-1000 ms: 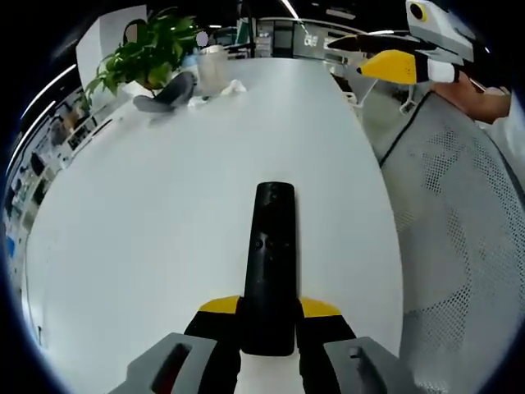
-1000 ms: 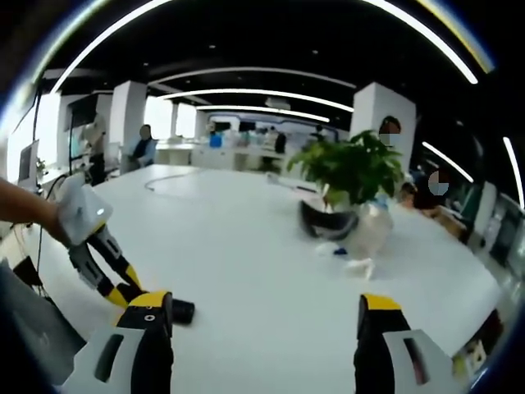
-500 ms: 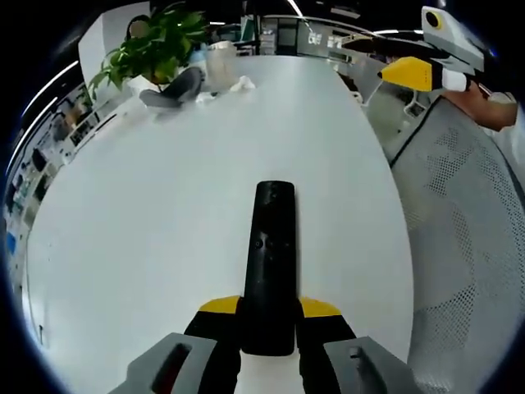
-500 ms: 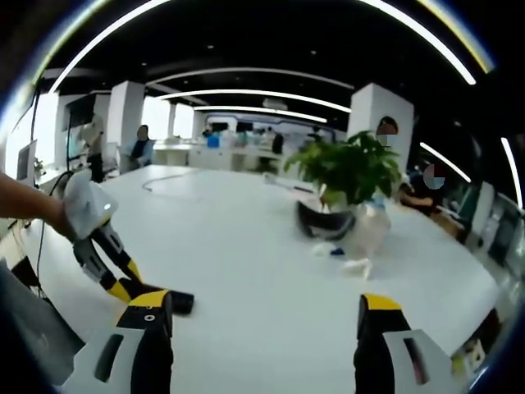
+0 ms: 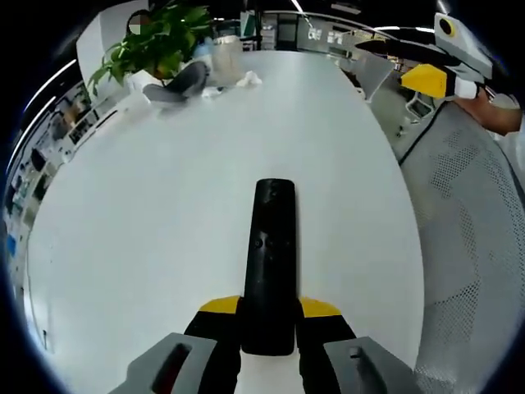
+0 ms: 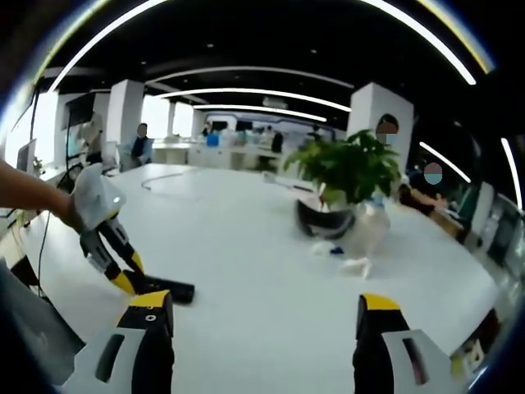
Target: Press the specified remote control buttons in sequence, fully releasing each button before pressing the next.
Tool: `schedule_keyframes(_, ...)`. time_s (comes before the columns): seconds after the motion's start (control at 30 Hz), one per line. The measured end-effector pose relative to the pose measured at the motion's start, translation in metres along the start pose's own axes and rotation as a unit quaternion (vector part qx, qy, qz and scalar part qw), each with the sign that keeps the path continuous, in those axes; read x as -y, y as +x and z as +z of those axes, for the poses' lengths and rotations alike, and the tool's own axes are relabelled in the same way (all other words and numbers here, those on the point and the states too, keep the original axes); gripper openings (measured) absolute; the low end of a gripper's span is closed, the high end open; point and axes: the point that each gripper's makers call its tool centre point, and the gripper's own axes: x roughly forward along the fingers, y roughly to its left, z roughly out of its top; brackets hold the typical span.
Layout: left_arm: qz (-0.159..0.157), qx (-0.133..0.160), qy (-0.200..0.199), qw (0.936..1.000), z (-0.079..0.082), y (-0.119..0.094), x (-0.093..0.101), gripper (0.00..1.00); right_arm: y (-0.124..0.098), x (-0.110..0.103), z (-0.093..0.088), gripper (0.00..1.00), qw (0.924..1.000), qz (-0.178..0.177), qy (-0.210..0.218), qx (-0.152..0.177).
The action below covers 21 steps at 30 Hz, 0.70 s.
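My left gripper (image 5: pixel 267 322) clamps the black remote (image 5: pixel 269 263), its near end hidden between the jaws; my right gripper (image 6: pixel 261 316) stands wide apart over the white table (image 6: pixel 246 263).

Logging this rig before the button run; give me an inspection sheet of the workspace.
Surface: white table, mostly bare.
Job's things: black remote, clamped lengthwise in the left gripper.
Clutter: plant, dark headset, clear bag, white scraps at the far end.
Grippers: left shut on remote; right gripper open, empty, above the table.
Cables: one cable on the far tabletop.
Surroundings: mesh chair, open office, people seated.
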Motion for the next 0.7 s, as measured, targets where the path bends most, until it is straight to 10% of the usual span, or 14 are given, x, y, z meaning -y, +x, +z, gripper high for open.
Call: schedule_keyframes(0.7,-0.001,-0.019,0.004,0.9998,0.001,-0.001,-0.025,0.24,-0.001,-0.001,-0.002,0.9,1.0,-0.001,-0.007,-0.007)
